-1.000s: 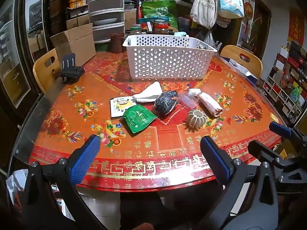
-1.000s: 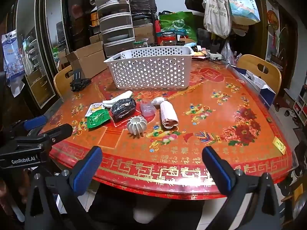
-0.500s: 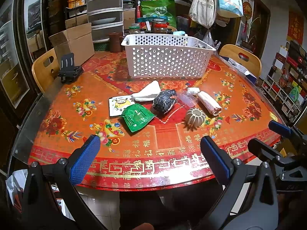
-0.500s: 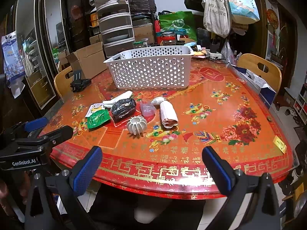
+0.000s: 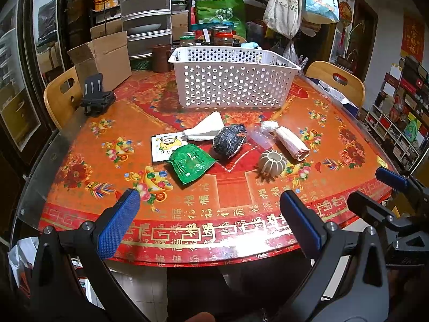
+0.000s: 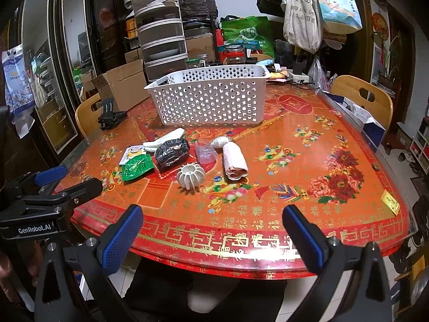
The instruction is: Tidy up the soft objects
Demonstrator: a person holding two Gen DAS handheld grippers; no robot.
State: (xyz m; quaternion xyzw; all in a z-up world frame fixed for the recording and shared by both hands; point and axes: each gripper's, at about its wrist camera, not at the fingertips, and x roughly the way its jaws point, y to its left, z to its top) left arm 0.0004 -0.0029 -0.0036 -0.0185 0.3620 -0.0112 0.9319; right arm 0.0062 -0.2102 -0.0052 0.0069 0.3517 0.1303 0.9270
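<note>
Nothing moved; green packet (image 5: 191, 163) beyond left hand-held gripper (image 5: 207, 221).

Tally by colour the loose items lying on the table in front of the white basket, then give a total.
White or cream: 4 (folded white cloth, white cartoon packet, ribbed cream pumpkin-shaped ball, white tied bundle)
Green: 1 (green foil sachet)
Black: 1 (black wrapped bundle)
Pink: 1 (rolled pinkish cloth)
Clear: 1 (clear plastic pouch)
Total: 8

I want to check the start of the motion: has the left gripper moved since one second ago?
Yes, slightly. In the left wrist view the white basket sits a little lower, so the left gripper tilted upward.
</note>
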